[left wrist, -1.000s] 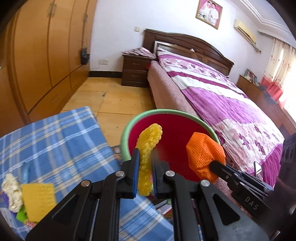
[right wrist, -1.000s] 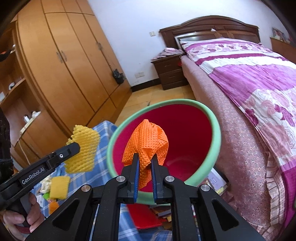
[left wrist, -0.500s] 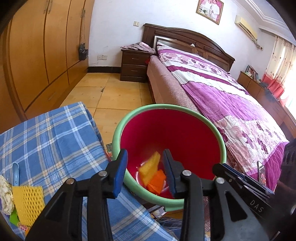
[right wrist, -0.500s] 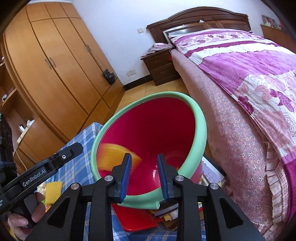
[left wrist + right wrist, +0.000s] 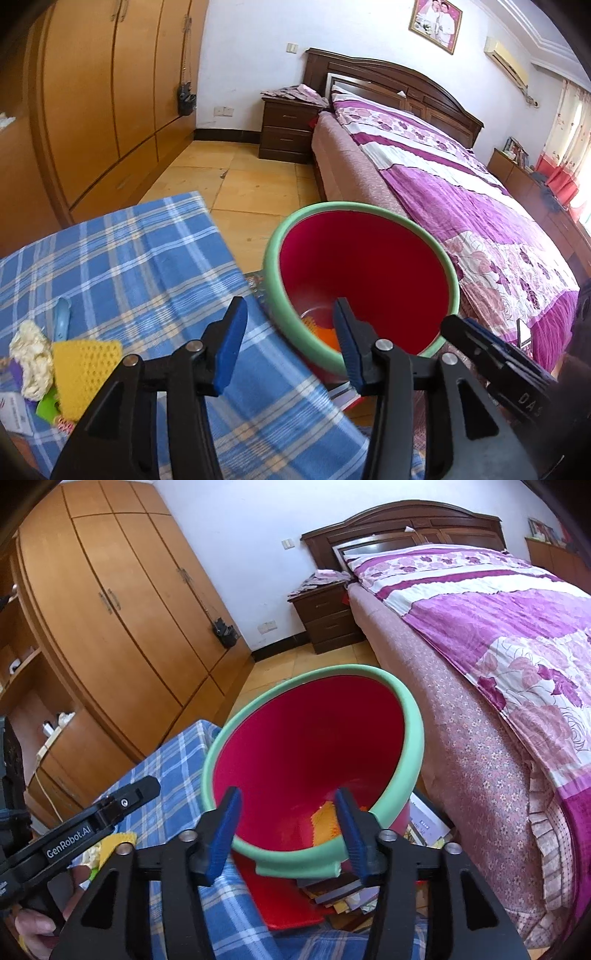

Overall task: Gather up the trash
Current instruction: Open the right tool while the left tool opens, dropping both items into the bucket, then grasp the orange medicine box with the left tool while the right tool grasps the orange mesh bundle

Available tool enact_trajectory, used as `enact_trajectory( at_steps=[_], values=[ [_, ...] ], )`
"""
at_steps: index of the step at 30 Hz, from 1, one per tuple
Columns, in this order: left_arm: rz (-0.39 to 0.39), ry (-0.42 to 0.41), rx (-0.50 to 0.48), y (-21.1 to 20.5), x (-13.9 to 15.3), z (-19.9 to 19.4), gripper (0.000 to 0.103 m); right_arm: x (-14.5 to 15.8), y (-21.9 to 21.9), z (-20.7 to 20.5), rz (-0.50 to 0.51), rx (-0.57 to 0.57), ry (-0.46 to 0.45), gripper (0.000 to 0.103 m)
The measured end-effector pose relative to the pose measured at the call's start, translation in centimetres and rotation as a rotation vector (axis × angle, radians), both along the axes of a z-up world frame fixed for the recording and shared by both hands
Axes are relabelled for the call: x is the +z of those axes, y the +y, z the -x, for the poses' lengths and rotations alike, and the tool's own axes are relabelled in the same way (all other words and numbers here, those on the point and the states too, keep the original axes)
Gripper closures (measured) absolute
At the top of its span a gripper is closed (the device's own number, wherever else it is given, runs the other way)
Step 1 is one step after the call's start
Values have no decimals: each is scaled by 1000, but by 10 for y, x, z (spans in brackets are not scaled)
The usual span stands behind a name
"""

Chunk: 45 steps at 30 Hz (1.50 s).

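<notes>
Both tools, left point(image 5: 290, 334) and right point(image 5: 288, 821), just opened, jaws empty above round red bin point(image 5: 364, 266) with green rim. Yellow and orange mesh scraps point(image 5: 325, 821) lie at bin's bottom.

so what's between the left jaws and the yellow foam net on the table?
Only bare blue plaid cloth. In the left wrist view nothing lies between the open left gripper and the yellow net.

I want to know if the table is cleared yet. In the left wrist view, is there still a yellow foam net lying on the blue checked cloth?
Yes, a yellow foam net lies on the blue checked cloth.
</notes>
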State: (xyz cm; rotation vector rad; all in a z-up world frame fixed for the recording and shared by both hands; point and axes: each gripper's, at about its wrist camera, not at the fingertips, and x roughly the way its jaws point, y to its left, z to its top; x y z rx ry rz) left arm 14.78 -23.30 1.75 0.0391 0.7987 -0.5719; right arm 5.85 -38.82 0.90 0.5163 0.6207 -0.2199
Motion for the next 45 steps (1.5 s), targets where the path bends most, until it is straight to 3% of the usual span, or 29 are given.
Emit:
enact_trajectory(
  at_steps=[12,16,20,45],
  values=[
    [-21,-10,129,65,4,18,41,18,37,10,44,45,-15,31],
    [-28,-10,174,87,5,24,40,20,52,10,55,72,-12,31],
    [-40,-3,224,112,3,28,31,20,67,9,57,103,-8,30],
    [-139,26,564,270,-17,61,30,-1,146,-7,76,259,82,30]
  ],
)
